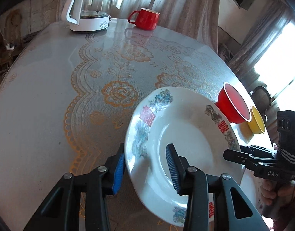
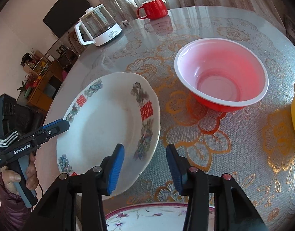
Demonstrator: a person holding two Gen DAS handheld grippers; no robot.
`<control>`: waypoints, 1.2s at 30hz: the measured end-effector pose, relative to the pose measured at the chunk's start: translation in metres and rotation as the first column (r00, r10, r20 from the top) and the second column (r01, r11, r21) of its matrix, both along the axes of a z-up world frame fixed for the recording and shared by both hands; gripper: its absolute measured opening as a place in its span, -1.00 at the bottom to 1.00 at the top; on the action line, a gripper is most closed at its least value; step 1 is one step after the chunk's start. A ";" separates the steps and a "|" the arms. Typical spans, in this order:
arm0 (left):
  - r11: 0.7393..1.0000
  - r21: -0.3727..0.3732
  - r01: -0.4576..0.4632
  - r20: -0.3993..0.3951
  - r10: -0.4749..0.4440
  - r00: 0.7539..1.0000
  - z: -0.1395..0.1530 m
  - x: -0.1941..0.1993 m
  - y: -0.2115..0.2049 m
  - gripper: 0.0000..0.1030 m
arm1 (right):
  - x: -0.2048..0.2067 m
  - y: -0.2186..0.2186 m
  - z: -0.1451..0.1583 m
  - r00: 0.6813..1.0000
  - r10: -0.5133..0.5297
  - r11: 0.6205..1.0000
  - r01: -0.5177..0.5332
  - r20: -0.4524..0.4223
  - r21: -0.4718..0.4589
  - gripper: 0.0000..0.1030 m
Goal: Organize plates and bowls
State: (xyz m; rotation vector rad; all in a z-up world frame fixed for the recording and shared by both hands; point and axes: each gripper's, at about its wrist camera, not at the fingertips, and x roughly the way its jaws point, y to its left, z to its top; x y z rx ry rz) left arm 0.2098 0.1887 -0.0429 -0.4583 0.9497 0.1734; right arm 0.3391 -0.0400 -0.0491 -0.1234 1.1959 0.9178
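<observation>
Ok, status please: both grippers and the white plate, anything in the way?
Left gripper shut on white plate rim, plate tilted, lifted. Right gripper open, empty. Red bowl ahead, apart from plate.

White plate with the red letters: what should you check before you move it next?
1. Left gripper grips the white plate: ok, the rim sits between its jaws.
2. Plate held level: not ok, it is tilted above the table.
3. Right gripper free to help: ok, its jaws are open and press on nothing.
4. Red bowl out of the way: ok, it stands apart from the plate.
5. Flowered plate bare for stacking: cannot tell, only part of it shows.
</observation>
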 end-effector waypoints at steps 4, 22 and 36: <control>0.999 -0.034 0.031 0.022 -0.030 0.999 -0.008 0.005 0.011 -0.45 | -0.002 0.015 -0.005 0.999 0.034 0.999 -0.033 0.031 -0.035 -0.41; 0.988 -0.005 -0.155 -0.060 0.154 0.986 0.004 -0.028 -0.034 -0.46 | 0.004 -0.005 -0.005 0.993 0.117 0.993 -0.117 0.007 -0.011 -0.40; 0.987 0.051 -0.152 0.022 0.151 0.988 0.023 -0.062 -0.081 -0.45 | -0.004 -0.026 0.005 0.982 0.182 0.982 -0.184 0.058 0.030 -0.50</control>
